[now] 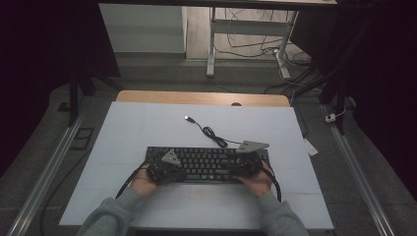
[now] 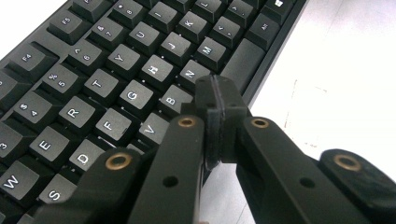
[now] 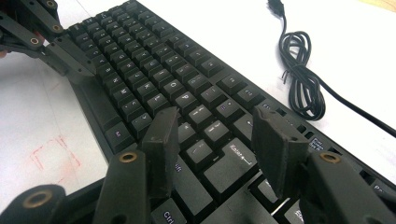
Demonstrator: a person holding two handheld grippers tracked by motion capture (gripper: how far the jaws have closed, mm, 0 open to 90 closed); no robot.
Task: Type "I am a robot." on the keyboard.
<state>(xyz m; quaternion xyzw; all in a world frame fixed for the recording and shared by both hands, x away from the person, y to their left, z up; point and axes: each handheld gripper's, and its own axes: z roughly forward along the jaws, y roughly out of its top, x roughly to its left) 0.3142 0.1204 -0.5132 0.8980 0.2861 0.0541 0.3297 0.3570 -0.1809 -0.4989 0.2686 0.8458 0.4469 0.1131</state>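
A black keyboard [image 1: 209, 164] [image 2: 116, 79] [image 3: 154, 74] lies across the near middle of the white mat [image 1: 147, 123]. My left gripper [image 1: 166, 169] [image 2: 217, 100] is shut with nothing between its pads; its tip hovers at the keyboard's front edge, by the B and N keys and the space bar. My right gripper [image 1: 248, 162] [image 3: 217, 133] stands open over the keyboard's right end, its jaws straddling keys beside Enter without gripping anything. The right gripper view also shows the left gripper [image 3: 70, 56] at the keyboard's far end.
The keyboard's black cable [image 1: 211, 132] [image 3: 299, 74] runs in a coil to a USB plug [image 1: 188, 118] [image 3: 276, 5] on the mat behind. Faint red marks [image 3: 51, 154] sit on the mat near the front. A wooden table edge [image 1: 201, 97] borders the back.
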